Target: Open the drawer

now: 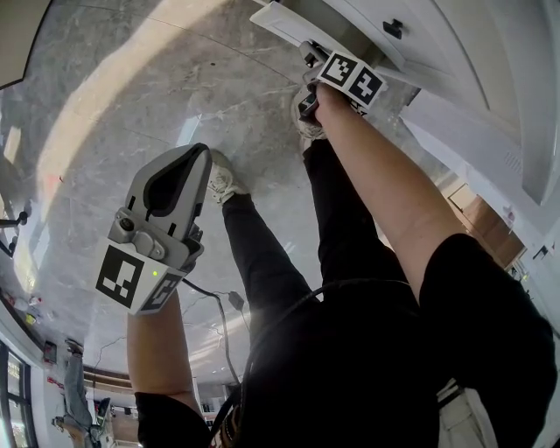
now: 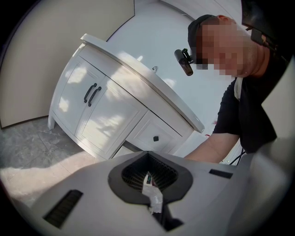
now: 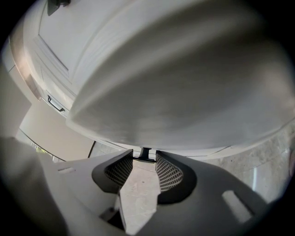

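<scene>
The white vanity cabinet (image 2: 115,106) has an upper drawer with a black knob (image 2: 156,138). Below it a lower drawer (image 1: 284,19) stands pulled out a little, with a dark gap (image 2: 131,146) showing. In the right gripper view this drawer's white front (image 3: 184,83) fills the picture, and its small dark knob (image 3: 146,154) sits between the mesh pads (image 3: 168,173). My right gripper (image 3: 144,159) is shut on that knob; in the head view it (image 1: 309,55) reaches down to the drawer. My left gripper (image 1: 199,157) hangs shut over the floor, holding nothing.
Grey marble floor (image 1: 131,87) lies below. The person's legs and pale shoes (image 1: 223,182) stand near the cabinet, and a cable (image 1: 219,306) trails by them. Two cabinet doors with black handles (image 2: 92,94) are left of the drawers. A beige wall (image 2: 37,55) stands behind.
</scene>
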Tool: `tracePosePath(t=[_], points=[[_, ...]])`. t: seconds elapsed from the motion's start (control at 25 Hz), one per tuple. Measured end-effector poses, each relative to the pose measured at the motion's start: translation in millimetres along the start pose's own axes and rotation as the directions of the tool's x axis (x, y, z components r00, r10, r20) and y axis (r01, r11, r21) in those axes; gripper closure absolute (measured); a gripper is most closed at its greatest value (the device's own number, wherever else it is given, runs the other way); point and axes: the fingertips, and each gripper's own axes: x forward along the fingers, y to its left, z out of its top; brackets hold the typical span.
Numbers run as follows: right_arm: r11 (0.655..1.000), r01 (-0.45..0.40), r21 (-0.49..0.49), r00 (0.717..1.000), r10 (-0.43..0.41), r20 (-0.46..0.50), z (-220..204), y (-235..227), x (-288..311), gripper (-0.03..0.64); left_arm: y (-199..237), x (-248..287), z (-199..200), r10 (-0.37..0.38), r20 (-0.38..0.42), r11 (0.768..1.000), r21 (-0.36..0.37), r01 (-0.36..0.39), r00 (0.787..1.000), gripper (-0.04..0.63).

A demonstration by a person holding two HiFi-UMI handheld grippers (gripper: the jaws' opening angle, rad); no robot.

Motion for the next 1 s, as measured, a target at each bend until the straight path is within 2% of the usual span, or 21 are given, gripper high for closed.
tracePosePath(t=[0.52,0.68,1.0], points=[[0.999,0.017,0.027,1.000,-0.017,-0.021,-44,7,-13,0.466,-1,-28,-4,0.020,0.021,1.000,-0.001,-0.020,1.000,0.604],[1.000,0.019,0.024,1.000,-0.019,-0.024,-52,8,-16,0.466,-7,-33,2,0.008,0.059,1.000,-0.030,-0.006,0.998,0.604],[0.999,0.025,0.030,0.999,-0.024,-0.030,-70,11,-21,0.466,-7,-50,-6,0.024,0.050,1.000,-0.007,-0.023,0.998,0.604]])
